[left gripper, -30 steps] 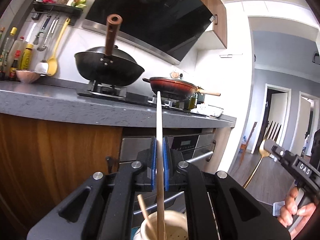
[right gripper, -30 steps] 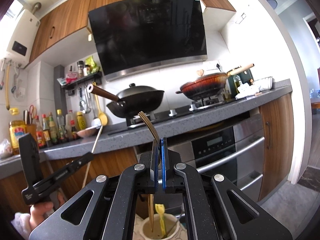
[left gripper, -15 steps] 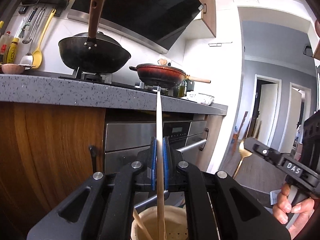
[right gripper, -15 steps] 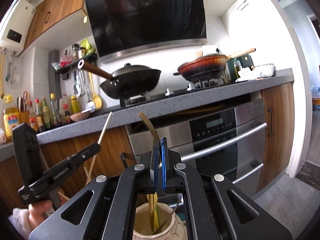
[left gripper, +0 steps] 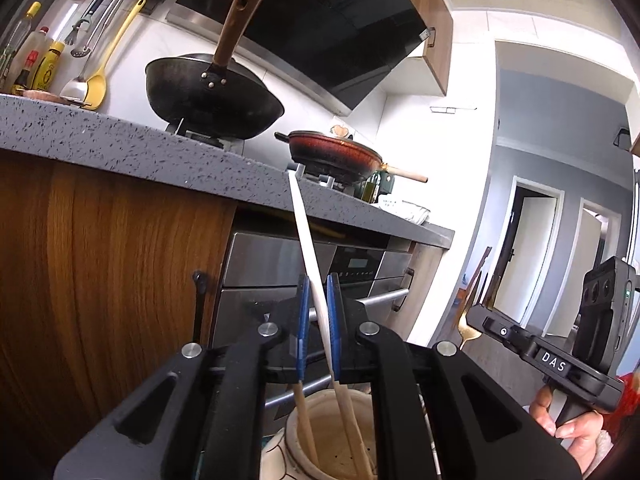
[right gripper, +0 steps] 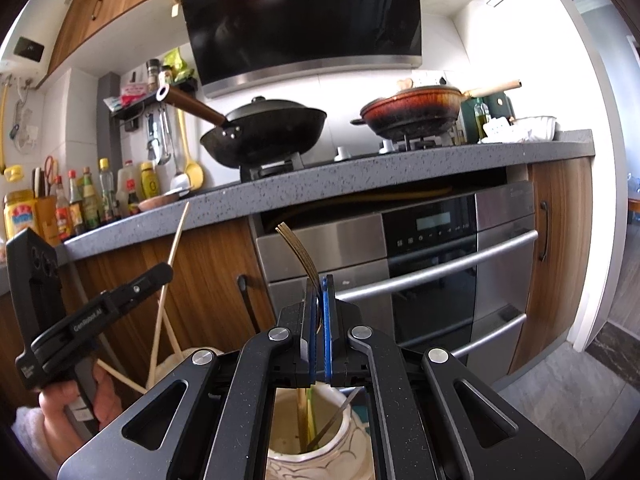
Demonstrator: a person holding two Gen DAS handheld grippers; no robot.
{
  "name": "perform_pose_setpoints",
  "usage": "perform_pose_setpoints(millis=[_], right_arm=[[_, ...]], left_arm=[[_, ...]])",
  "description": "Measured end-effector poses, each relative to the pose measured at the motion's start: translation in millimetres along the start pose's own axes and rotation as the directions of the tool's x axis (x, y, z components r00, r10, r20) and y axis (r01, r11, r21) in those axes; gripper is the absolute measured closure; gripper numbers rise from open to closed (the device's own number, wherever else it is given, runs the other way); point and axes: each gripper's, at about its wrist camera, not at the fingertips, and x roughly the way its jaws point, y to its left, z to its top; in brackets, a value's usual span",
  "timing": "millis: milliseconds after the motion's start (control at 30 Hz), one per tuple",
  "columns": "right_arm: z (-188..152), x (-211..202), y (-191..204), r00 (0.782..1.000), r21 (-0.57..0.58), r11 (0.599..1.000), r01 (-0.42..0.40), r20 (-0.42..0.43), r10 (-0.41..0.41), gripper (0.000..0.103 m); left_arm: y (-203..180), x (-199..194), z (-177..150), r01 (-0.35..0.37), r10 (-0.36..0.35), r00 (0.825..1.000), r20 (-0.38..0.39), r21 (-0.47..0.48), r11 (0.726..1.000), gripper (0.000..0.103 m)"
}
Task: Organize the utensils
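Chopstick (left gripper: pixel 310 256), pale and tilted, passes between the blue pads of the left hand-held gripper (left gripper: pixel 318 320); we see the pads slightly parted, the right one touching the stick, and its lower end inside a cream jar (left gripper: pixel 296 424) beside a second stick. Gold fork (right gripper: pixel 300 256), tines up, is clamped by the closed right hand-held gripper (right gripper: pixel 319 320), its handle reaching down into a jar (right gripper: pixel 352 440) directly below. Beyond, we see a grey worktop (right gripper: pixel 400 168) carrying a black wok (right gripper: pixel 268 132) and a red pan (right gripper: pixel 412 112), with an oven (right gripper: pixel 440 264) beneath.
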Motion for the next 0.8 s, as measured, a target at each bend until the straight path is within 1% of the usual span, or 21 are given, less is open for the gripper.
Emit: perform_pose_setpoints(millis=[133,333,400,467,667,767,800], right_arm=[[-3,5,-1,1.000,0.000,1.000,0.001,-0.022,-0.001,0.099],[-4,7,-3,1.000,0.002,1.000,0.006,-0.028,-0.006,0.099],[-4,7,-3,1.000,0.002,1.000,0.006,-0.028,-0.006,0.099],[-3,7,-3,1.000,0.001,1.000,0.004,-0.029,-0.004,0.099],[-8,16,-6,0.997,0.004,1.000,-0.003,-0.082,0.004,0.099],[-8,18,-8,0.996,0.012,1.000,-0.002,-0.090,0.003,0.099],[-8,18,-8,0.996,0.008,1.000,-0.001,-0.091,0.001,0.099]], left_arm=[[1,0,-1,-0.005,0.005,1.000,0.007,0.001,1.000,0.095],[-5,1,0,-0.043,0.042,0.999,0.030,0.035,0.998,0.095],[-7,3,0,-0.035,0.034,0.999,0.021,0.047,0.998,0.095],[-10,1,0,-0.035,0.033,0.999,0.028,0.060,0.998,0.095],[-10,0,-1,-0.041,0.040,0.999,0.020,0.066,0.997,0.095],[-9,-2,-1,-0.049,0.048,0.999,0.017,0.066,0.997,0.095],[-8,-2,0,-0.053,0.052,0.999,0.016,0.065,0.996,0.093]])
